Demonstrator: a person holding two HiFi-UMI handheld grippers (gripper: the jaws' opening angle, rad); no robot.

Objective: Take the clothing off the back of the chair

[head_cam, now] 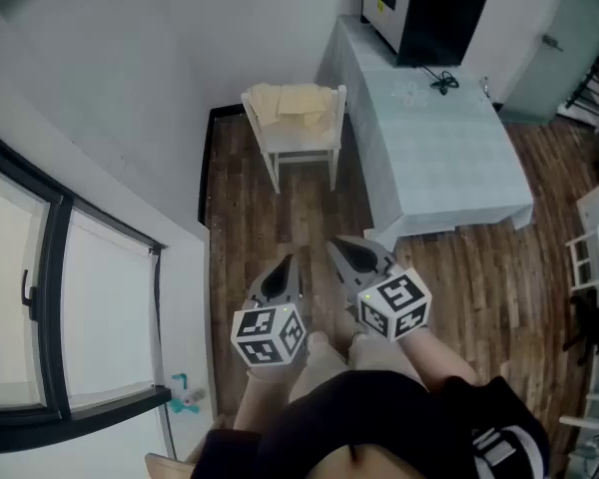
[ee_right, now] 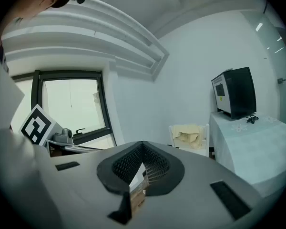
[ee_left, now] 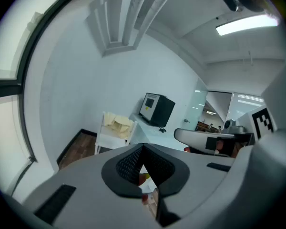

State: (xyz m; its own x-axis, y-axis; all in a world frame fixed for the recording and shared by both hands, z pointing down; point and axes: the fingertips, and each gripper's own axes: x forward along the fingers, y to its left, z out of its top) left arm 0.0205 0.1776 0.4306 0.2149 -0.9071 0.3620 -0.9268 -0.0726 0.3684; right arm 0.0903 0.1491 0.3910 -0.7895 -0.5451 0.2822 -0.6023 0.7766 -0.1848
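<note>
Grey left gripper (head_cam: 283,267), right gripper (head_cam: 345,251); black top (head_cam: 399,417).

Head view: chair (head_cam: 301,153) upper centre, clothing (head_cam: 292,103) draped over its back. Table (head_cam: 449,158) just right of chair; microwave (head_cam: 424,13) on table, top edge. Window (head_cam: 40,297) lower left.

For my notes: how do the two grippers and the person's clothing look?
The left gripper and right gripper are grey, tapering to dark jaws; each bears a white cube with black square markers. The top is black with white print.
</note>
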